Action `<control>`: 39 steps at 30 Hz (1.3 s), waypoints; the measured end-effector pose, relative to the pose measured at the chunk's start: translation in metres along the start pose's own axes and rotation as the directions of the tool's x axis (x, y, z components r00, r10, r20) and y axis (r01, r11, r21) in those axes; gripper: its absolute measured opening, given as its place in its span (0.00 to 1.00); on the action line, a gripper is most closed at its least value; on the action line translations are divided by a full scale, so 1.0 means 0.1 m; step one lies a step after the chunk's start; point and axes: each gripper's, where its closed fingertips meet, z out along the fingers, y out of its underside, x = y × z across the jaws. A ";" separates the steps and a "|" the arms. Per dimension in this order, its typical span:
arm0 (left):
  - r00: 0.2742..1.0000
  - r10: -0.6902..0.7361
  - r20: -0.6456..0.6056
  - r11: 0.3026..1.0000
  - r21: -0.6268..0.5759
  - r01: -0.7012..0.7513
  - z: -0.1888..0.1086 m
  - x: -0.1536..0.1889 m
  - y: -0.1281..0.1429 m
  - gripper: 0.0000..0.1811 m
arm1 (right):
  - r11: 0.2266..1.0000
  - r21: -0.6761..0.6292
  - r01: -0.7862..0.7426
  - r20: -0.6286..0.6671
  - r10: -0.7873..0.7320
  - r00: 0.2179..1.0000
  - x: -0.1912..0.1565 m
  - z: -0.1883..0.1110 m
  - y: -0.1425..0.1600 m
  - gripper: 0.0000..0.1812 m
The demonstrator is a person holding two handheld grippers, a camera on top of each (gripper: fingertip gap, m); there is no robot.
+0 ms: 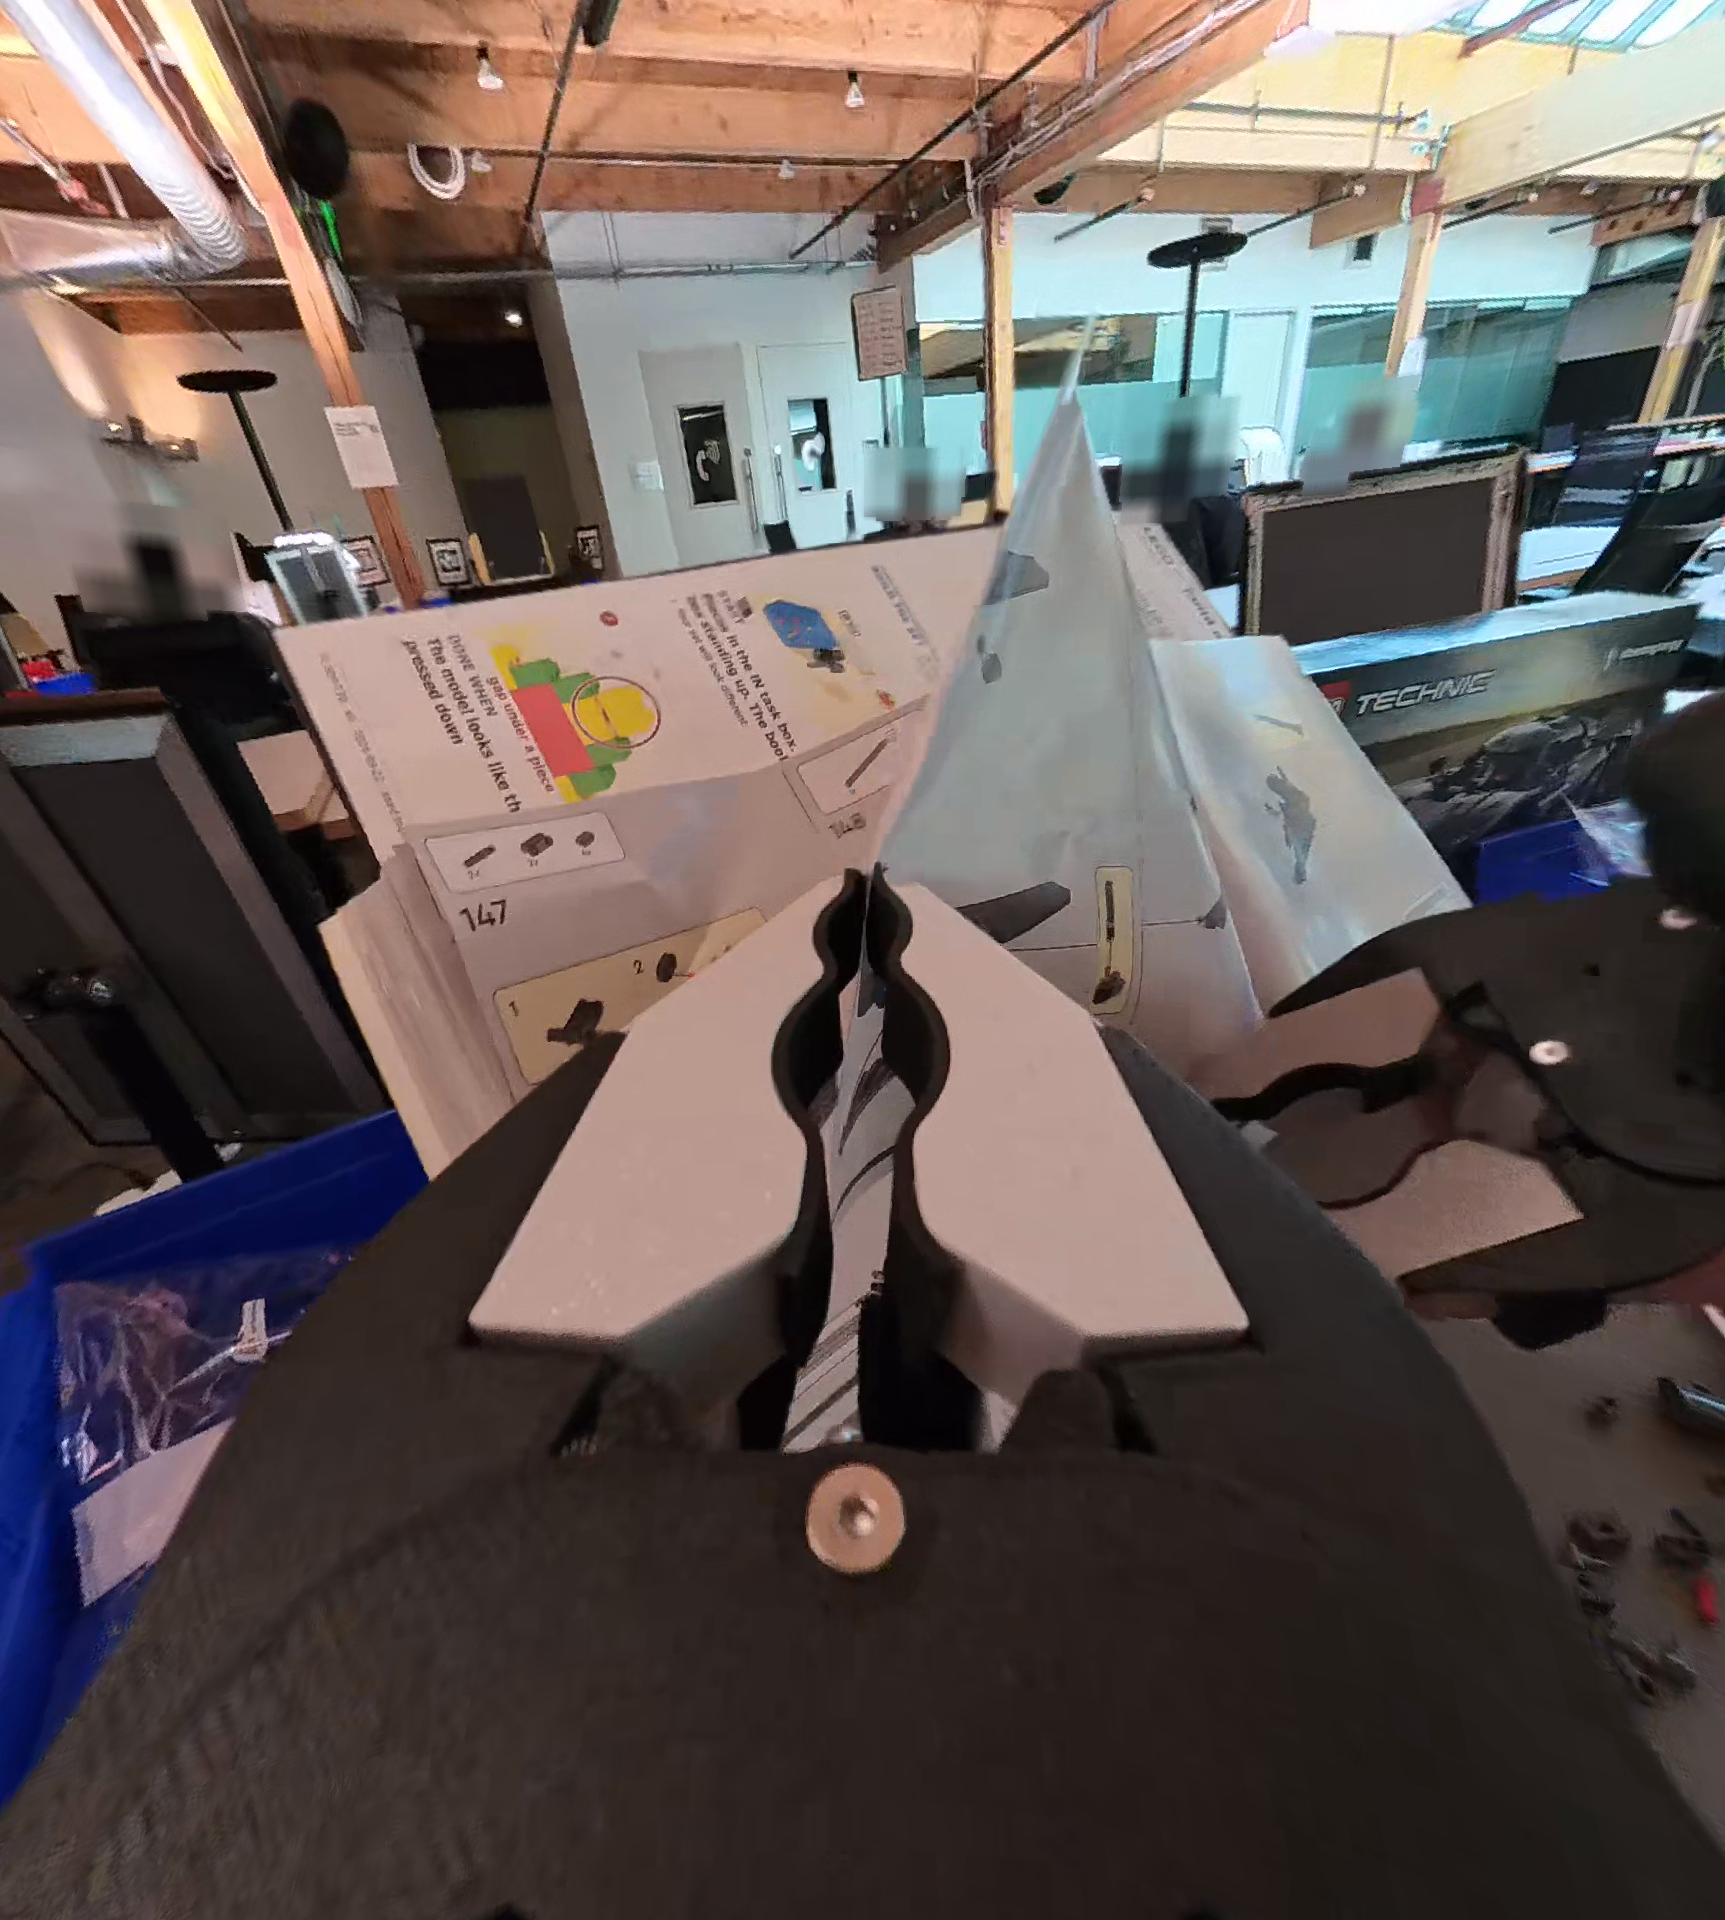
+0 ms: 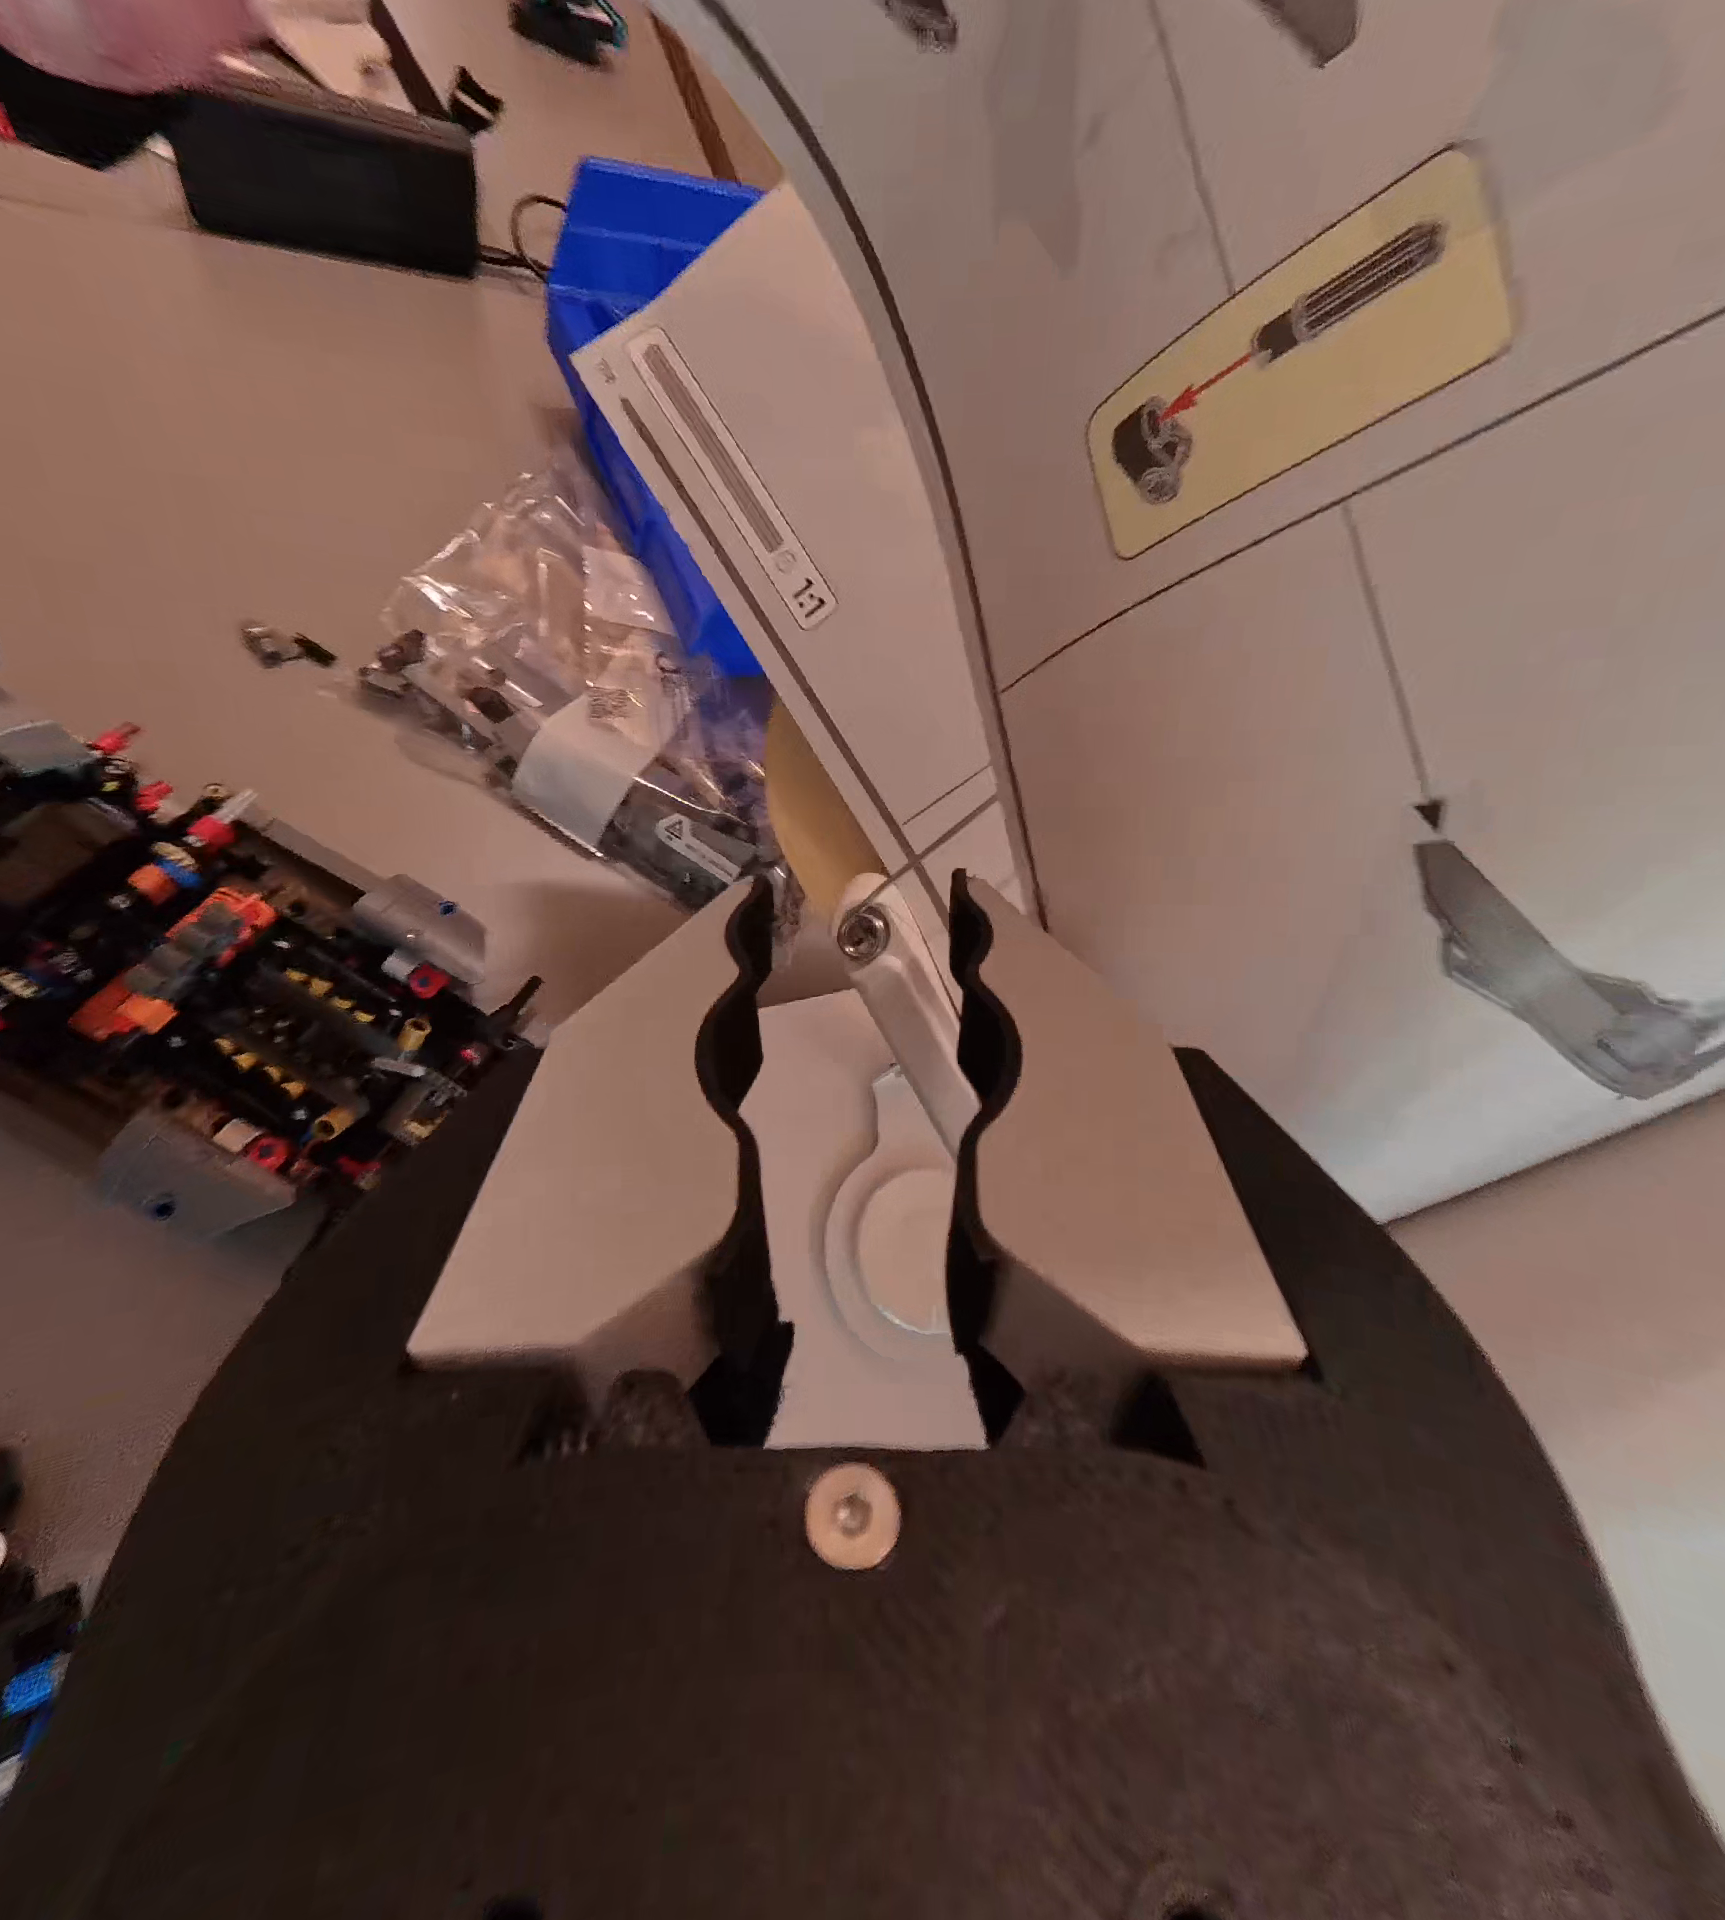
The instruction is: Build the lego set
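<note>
Pinching one thin, floppy pale-blue booklet page [image 1: 1034,665] at 12 o'clock, your left claw [image 1: 866,914] should hold near the edge; paper tears easily. Your right claw [image 2: 858,914] is narrowly parted, empty, one part-built black Lego model [image 2: 193,987] on the bench [image 2: 162,416] at 9 o'clock.
</note>
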 end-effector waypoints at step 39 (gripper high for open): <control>0.979 -0.197 0.054 0.945 -0.256 0.205 0.10 -0.68 1.08 0.00 | 0.970 0.240 -0.049 -0.120 0.080 0.990 0.16 0.14 -0.23 0.00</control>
